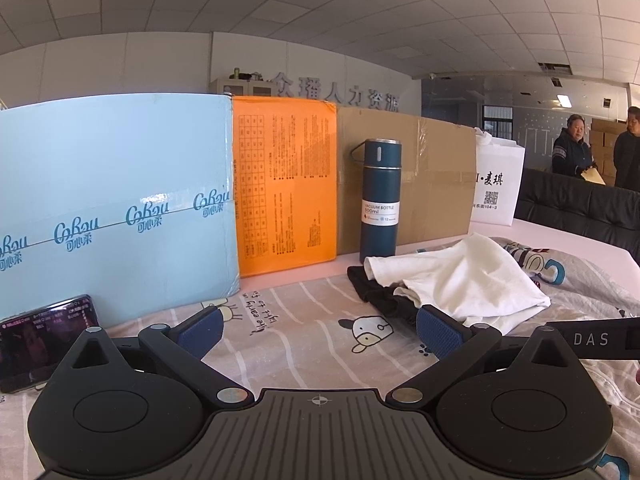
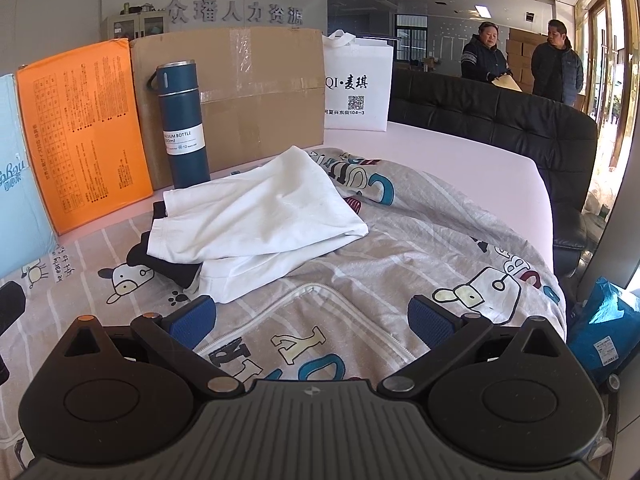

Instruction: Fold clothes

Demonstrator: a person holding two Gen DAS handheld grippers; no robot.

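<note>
Cartoon-print sheet (image 2: 420, 240) over desk | white garment (image 2: 256, 216) rumpled on dark one (image 2: 168, 268): light, limp, grab hems | left tongs (image 1: 320, 330), right tongs (image 2: 312, 318) spread wide, empty

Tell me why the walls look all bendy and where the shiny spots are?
Both wrist views use fisheye lenses, so straight edges curve near the borders; in the left wrist view glare shines on the light blue box; in the right wrist view daylight washes out the window.
</note>
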